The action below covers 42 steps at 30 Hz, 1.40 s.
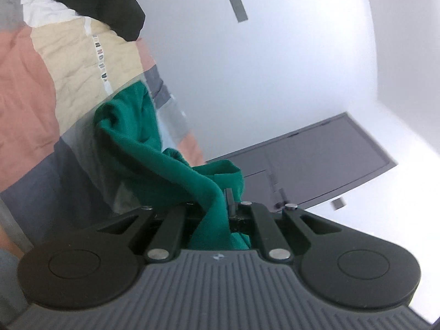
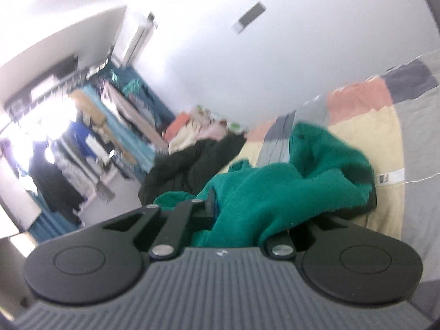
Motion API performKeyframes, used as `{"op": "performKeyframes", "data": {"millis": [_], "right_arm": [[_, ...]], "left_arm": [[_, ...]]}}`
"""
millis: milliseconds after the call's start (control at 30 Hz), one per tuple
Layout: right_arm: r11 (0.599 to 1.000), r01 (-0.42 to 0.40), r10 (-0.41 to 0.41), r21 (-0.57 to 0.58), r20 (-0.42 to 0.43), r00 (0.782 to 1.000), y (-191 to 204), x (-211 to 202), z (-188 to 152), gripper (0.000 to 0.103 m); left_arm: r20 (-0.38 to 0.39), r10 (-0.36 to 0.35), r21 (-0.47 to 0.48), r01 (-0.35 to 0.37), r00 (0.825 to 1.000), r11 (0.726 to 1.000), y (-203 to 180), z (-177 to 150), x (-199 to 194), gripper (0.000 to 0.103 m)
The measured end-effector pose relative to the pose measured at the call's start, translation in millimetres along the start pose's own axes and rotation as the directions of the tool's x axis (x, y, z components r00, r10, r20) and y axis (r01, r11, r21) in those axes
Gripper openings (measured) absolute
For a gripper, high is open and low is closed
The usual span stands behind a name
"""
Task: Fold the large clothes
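A green garment trails from the bed up into my left gripper, which is shut on a fold of it; the cloth hides most of both fingers. In the right wrist view the same green garment bunches over my right gripper, whose jaws are shut on the fabric. Only the left finger shows there, the other is buried under cloth. Both views are tilted, and the garment hangs lifted off the patchwork bedspread.
A black garment lies on the bed beyond the green one. A dark door stands in the white wall. A clothes rack full of hanging clothes and a pile of folded items sit further off.
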State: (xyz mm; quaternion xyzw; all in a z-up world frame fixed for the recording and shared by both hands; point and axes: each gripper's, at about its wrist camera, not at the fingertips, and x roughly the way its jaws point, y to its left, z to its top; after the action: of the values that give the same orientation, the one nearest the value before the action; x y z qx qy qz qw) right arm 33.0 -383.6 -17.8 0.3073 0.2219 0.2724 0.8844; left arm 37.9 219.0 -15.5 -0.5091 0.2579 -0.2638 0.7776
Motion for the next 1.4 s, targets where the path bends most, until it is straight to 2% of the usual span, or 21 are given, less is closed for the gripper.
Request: {"op": "performKeyframes", "data": {"millis": [100, 167, 333, 533, 633, 833, 967, 1067, 1167, 1300, 1400], "right_arm": [[0.999, 0.019, -0.020, 0.029, 0.013, 1.000, -1.8, 5.0, 1.0, 0.014], [0.998, 0.048, -0.048, 0.051, 0.009, 0.999, -4.8, 10.9, 2.1, 0.014], [0.983, 0.114, -0.119, 0.142, 0.027, 0.993, -18.4, 48.6, 25.0, 0.014], [0.948, 0.225, -0.242, 0.225, 0.050, 0.969, -55.8, 115.7, 62.6, 0.015], [0.933, 0.259, -0.283, 0.251, 0.066, 0.957, -81.0, 143.2, 67.4, 0.015], [0.900, 0.291, -0.337, 0.326, 0.094, 0.937, -144.4, 181.0, 40.4, 0.017], [0.881, 0.288, -0.342, 0.375, 0.084, 0.936, -175.9, 201.0, 29.7, 0.018], [0.870, 0.287, -0.347, 0.402, 0.082, 0.934, -192.9, 218.7, 30.6, 0.018], [0.867, 0.313, -0.365, 0.388, 0.067, 0.929, -203.8, 236.8, 31.8, 0.018], [0.856, 0.348, -0.385, 0.381, 0.023, 0.922, -221.6, 253.7, 25.1, 0.018], [0.850, 0.307, -0.351, 0.428, 0.026, 0.936, -232.7, 249.7, 21.5, 0.018]], "left_arm": [[0.021, 0.018, 0.041, -0.019, 1.000, 0.999, -3.9, 5.4, 6.1, 0.007], [0.028, 0.018, 0.026, -0.018, 0.999, 0.999, -1.1, 11.5, 15.4, 0.007], [0.080, 0.054, 0.063, -0.059, 0.995, 0.996, -1.3, 43.7, 54.1, 0.007], [0.138, 0.114, 0.140, -0.134, 0.984, 0.981, 1.6, 91.3, 134.6, 0.008], [0.149, 0.151, 0.145, -0.173, 0.977, 0.974, 15.5, 112.2, 175.7, 0.008], [0.104, 0.228, 0.203, -0.245, 0.968, 0.948, 66.8, 140.0, 247.2, 0.009], [0.070, 0.237, 0.168, -0.245, 0.969, 0.955, 104.4, 152.3, 272.0, 0.010], [0.038, 0.274, 0.162, -0.276, 0.961, 0.947, 125.8, 163.6, 293.3, 0.011], [0.022, 0.283, 0.122, -0.284, 0.959, 0.951, 145.1, 173.8, 310.3, 0.011], [0.002, 0.318, 0.101, -0.317, 0.948, 0.943, 161.6, 173.3, 328.5, 0.011], [0.007, 0.335, 0.151, -0.333, 0.942, 0.931, 155.8, 168.1, 329.8, 0.011]]}}
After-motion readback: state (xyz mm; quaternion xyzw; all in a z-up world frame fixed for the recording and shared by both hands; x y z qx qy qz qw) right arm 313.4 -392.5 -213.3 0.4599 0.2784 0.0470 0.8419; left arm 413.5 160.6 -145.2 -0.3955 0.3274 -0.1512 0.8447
